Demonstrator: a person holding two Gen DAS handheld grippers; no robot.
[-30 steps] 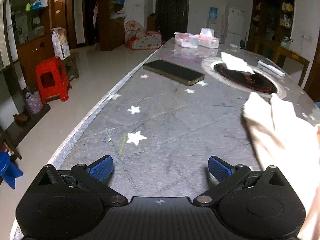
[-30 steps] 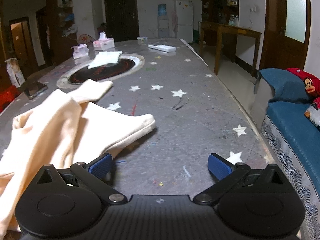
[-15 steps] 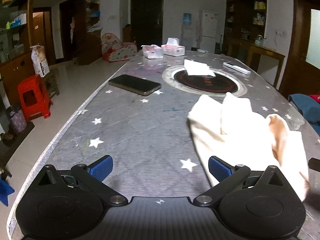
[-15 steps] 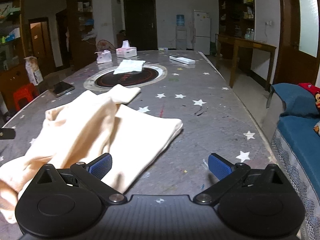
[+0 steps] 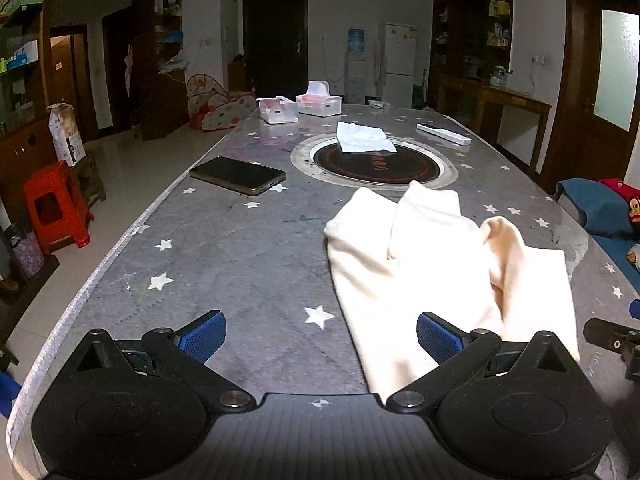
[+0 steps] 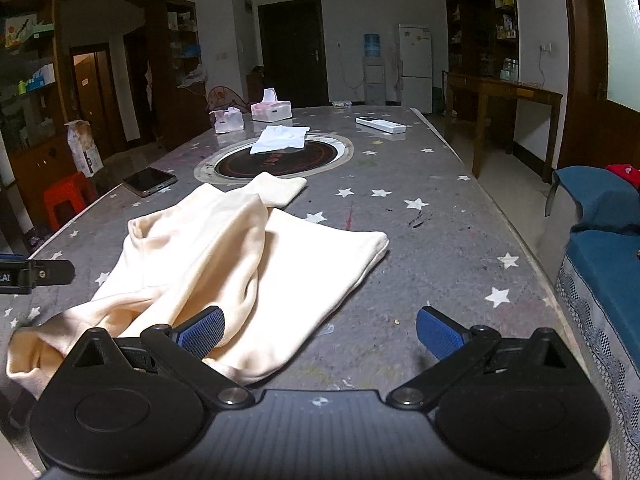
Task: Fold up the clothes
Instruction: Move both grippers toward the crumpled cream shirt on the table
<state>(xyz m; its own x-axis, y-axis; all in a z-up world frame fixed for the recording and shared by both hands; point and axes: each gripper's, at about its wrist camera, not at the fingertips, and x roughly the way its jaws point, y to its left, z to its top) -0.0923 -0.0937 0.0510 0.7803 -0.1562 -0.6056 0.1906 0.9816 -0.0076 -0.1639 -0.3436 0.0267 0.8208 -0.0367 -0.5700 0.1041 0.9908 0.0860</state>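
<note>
A cream garment [image 5: 432, 264] lies crumpled on the grey star-patterned table [image 5: 248, 264], one sleeve reaching toward the round hotplate. In the left wrist view it lies to the right of my left gripper [image 5: 320, 334], which is open over bare table, its right finger beside the cloth's near edge. From the right wrist view the cream garment [image 6: 240, 264] spreads ahead and to the left. My right gripper [image 6: 320, 330] is open with nothing between its fingers, and its left finger sits at the cloth's near hem. Each gripper's tip shows at the edge of the other's view.
A phone [image 5: 238, 175] lies at the table's left edge. A folded white cloth [image 5: 364, 138] rests on the round hotplate [image 5: 376, 160]. Tissue boxes [image 5: 318, 102] and a remote [image 5: 444, 133] sit at the far end. A blue sofa [image 6: 604, 256] borders the table's right side.
Both views have swung and pulled back toward the garment, which now sits fuller in view. The left gripper turned right, the right gripper turned left. Both stayed open.
</note>
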